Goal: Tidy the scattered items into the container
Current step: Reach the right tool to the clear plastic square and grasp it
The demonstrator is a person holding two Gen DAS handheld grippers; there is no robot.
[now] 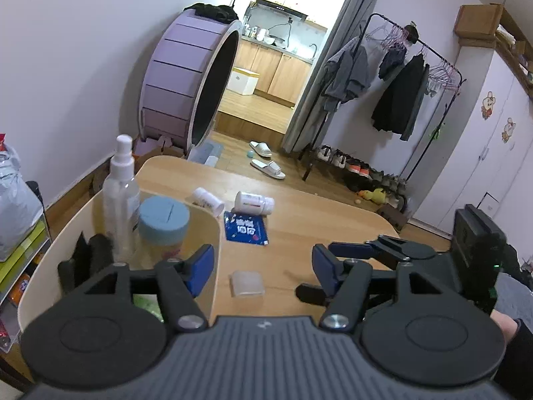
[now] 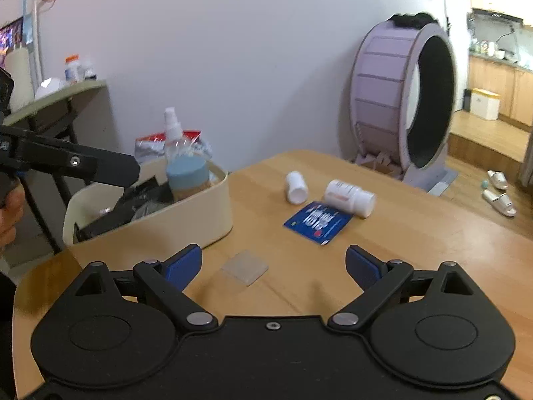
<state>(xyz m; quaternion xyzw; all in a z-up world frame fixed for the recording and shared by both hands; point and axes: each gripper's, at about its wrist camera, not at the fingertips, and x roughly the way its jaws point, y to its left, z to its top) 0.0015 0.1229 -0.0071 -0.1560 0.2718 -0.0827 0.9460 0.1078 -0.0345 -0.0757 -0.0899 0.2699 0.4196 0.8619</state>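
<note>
Seen from just above a wooden table, over the right gripper, jaws spread wide with nothing between them. Just ahead of the blue fingertips, a small translucent square piece flat on the wood. Farther off, right of centre, a blue packet, touched at its far edge by a white pill bottle lying on its side; a smaller white bottle also on its side just to the left. At left, a cream container holding a clear spray bottle, a blue-lidded jar and dark items. Above it, the left gripper, state unclear. Beyond, a purple wheel against the wall.
</note>
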